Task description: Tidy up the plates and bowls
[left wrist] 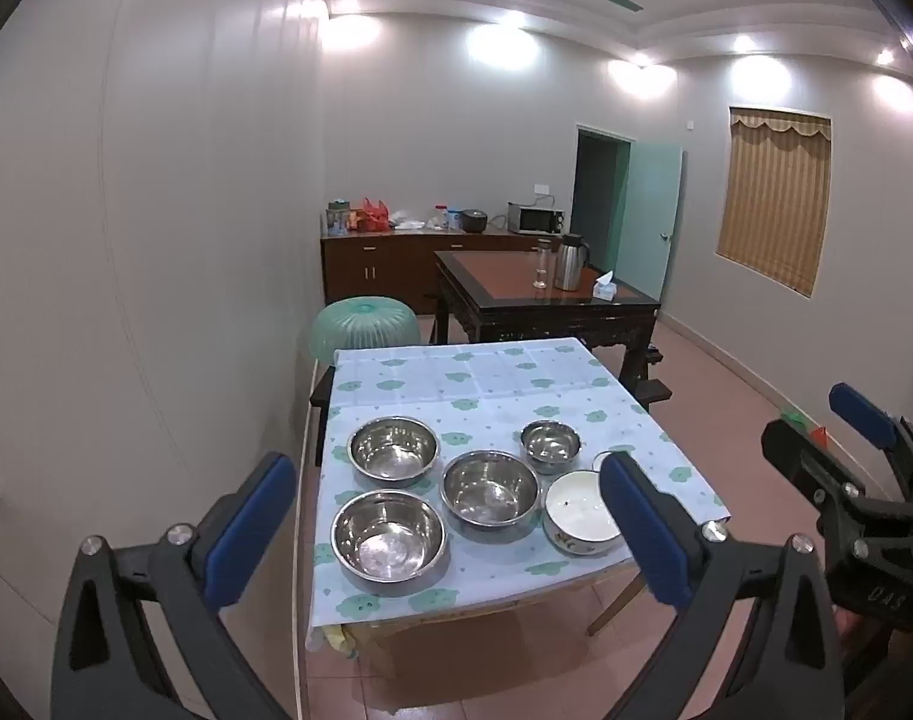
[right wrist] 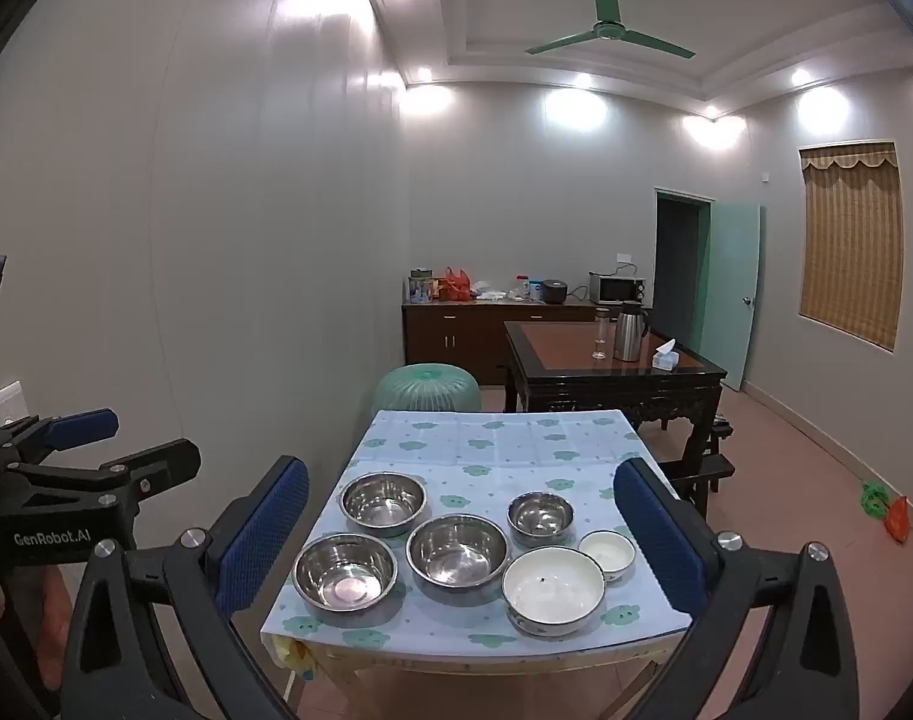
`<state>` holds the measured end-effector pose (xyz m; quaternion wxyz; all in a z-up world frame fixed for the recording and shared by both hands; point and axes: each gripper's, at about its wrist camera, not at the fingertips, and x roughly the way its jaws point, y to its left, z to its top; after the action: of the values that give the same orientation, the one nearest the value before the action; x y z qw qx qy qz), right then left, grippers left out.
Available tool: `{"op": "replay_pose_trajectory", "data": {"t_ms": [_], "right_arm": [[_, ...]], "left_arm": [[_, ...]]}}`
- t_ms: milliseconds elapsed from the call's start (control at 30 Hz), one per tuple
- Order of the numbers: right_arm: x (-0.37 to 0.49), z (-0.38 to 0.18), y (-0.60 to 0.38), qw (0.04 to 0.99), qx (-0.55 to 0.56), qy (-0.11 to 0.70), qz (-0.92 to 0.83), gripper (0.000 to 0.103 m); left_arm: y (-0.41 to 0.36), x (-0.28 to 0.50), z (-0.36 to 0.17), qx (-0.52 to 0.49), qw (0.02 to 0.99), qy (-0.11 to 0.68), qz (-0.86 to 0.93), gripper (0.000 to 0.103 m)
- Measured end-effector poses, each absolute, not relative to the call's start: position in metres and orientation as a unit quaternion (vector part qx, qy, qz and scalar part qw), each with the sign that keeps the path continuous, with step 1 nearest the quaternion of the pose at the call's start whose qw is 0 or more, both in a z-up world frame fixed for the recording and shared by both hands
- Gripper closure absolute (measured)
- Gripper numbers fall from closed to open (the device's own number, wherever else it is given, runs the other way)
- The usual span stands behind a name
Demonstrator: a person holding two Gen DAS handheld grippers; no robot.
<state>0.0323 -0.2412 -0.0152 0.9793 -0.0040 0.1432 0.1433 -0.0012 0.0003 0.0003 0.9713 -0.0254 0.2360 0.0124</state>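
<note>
- Both grippers, left gripper (left wrist: 450, 516) and right gripper (right wrist: 462, 531), hang wide and empty, short of the table (right wrist: 492, 426).
- Nearest steel bowl (right wrist: 344, 571) sits by the edge; a nudge could tip it off.
- White bowl (right wrist: 553, 590) likely chips if clipped.

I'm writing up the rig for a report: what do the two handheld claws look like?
Both match: the left claw and right claw have black skeletal frames with triangular cutouts, silver bolt heads and blue textured pads. The left body reads "GenRobot.AI" in white. No cables or sleeves show.
</note>
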Motion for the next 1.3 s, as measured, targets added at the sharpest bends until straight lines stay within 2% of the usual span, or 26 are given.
{"op": "replay_pose_trajectory", "data": {"t_ms": [1300], "right_arm": [[0.0407, -0.0221, -0.2371, 0.976, -0.002, 0.155, 0.150, 0.000]], "left_arm": [[0.0037, 0.0072, -0.0046, -0.030, 0.970, 0.240, 0.010, 0.000]]}}
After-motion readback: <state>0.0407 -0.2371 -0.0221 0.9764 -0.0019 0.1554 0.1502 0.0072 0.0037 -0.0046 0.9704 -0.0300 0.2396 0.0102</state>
